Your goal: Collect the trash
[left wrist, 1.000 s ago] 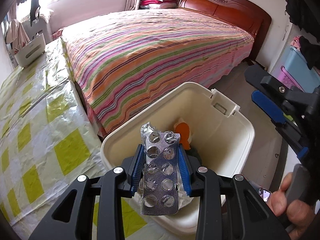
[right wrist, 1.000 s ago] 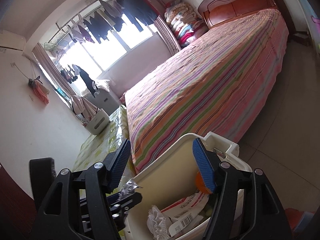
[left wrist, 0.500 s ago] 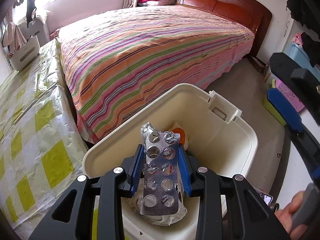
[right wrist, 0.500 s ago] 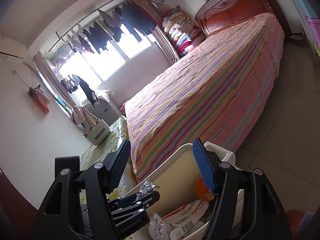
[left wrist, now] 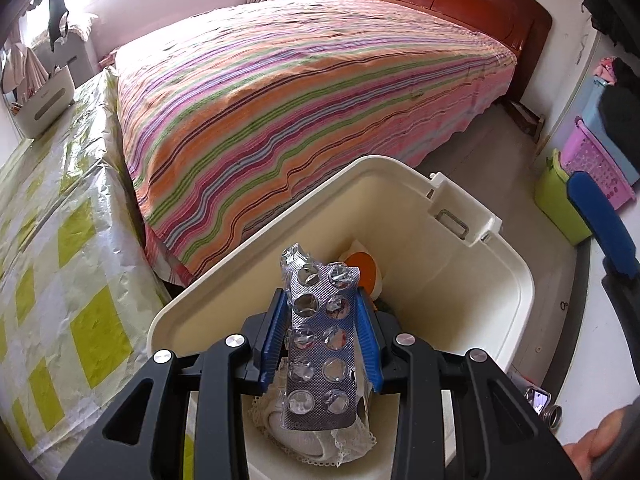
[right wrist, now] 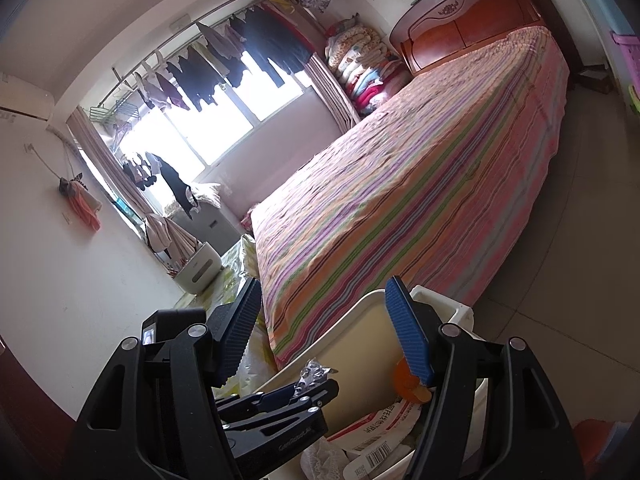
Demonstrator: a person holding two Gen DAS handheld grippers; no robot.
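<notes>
Left wrist view: the left gripper [left wrist: 322,338] is clamped on a silver blister pack [left wrist: 320,344], its blue pads pressing the pack's long edges. The pack hangs over the open cream bin [left wrist: 516,292], long axis running from 6 toward 12 o'clock, its crumpled end at 12. Under it in the bin lie a white lace-edged cloth [left wrist: 320,444] and an orange-and-white item [left wrist: 362,264], mostly hidden behind the pack, so it cannot be identified. A striped bed [left wrist: 304,100] fills 12 o'clock; a table with a yellow-checked cover [left wrist: 60,280] sits at 9. At 3 o'clock one blue pad of the right gripper [left wrist: 604,228] enters, cut off by the frame edge, with part of a hand [left wrist: 596,446] at 5.

Right wrist view: the right gripper [right wrist: 324,328] stands with its jaws apart and nothing between the pads. At 6 o'clock the left gripper [right wrist: 298,394] reaches over the bin's rim [right wrist: 352,312], only the pack's crumpled tip [right wrist: 314,370] showing. A printed white wrapper [right wrist: 380,428] lies in the bin, partly hidden by the right finger. Laundry [right wrist: 260,52] hangs at the window at 11.
</notes>
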